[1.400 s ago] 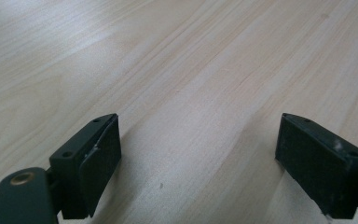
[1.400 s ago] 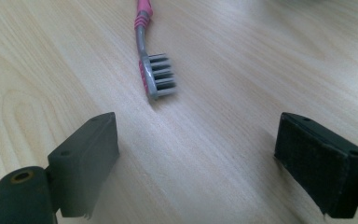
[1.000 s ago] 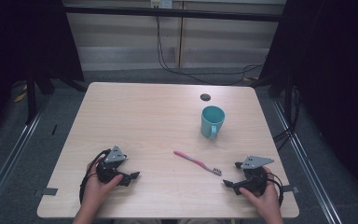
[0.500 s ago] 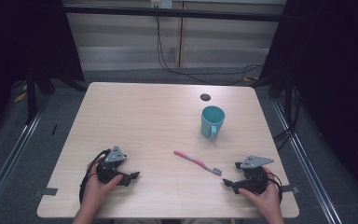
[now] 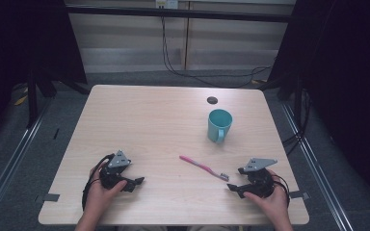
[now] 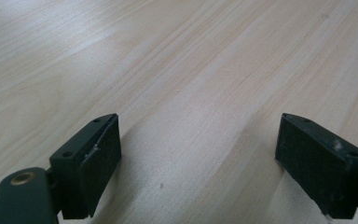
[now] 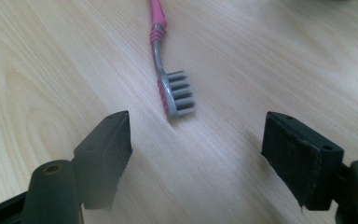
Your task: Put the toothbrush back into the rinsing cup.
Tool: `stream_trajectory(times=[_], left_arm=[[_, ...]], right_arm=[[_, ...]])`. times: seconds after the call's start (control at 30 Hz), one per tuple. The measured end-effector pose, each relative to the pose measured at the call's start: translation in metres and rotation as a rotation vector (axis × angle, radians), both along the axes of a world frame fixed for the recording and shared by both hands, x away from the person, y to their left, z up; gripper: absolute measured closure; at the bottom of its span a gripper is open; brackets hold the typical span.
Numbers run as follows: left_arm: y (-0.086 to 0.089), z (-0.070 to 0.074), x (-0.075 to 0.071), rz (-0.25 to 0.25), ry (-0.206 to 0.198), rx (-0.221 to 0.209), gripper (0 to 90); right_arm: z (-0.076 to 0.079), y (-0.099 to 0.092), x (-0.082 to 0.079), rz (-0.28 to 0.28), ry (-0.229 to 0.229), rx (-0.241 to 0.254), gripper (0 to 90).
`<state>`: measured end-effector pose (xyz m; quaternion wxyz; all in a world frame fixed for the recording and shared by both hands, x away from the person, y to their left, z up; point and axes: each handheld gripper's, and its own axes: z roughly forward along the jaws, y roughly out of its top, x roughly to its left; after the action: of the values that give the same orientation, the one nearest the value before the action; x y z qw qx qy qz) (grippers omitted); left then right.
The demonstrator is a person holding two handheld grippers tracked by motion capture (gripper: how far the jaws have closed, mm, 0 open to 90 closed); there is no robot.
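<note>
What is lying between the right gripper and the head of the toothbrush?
Nothing: in the right gripper view, bare wooden table separates the right gripper, jaws apart, from the toothbrush bristles just ahead. The high view agrees.

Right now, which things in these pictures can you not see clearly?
- Toothbrush: in the right gripper view the top edge cuts off its pink handle.
- Teal cup: in the high view its inside is too small to tell whether it holds anything.
- Small dark spot on the table: too small in the high view to identify.
- Right gripper: its jaws are slightly blurred; they have just been closing, with nothing between them.
</note>
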<state>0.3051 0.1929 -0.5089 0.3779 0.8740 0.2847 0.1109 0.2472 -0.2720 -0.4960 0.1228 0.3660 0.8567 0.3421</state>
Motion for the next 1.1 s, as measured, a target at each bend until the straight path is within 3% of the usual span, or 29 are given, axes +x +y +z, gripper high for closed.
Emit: stream_trajectory(times=[0.33, 0.53, 0.63, 0.8, 1.1], left_arm=[[0.000, 0.000, 0.000, 0.000, 0.000, 0.000, 13.9], [0.000, 0.000, 0.000, 0.000, 0.000, 0.000, 13.9], [0.000, 0.000, 0.000, 0.000, 0.000, 0.000, 13.9], [0.000, 0.000, 0.000, 0.001, 0.000, -0.001, 13.9], [0.000, 0.000, 0.000, 0.000, 0.000, 0.000, 13.9]], right_arm=[[0.017, 0.018, 0.011, 0.052, 0.034, -0.063, 27.6], [0.021, 0.032, 0.021, 0.095, 0.074, -0.117, 31.5], [0.023, 0.036, 0.024, 0.090, 0.081, -0.124, 31.6], [0.024, 0.051, 0.034, 0.124, 0.094, -0.179, 34.7], [0.023, 0.064, 0.044, 0.147, 0.136, -0.213, 41.5]])
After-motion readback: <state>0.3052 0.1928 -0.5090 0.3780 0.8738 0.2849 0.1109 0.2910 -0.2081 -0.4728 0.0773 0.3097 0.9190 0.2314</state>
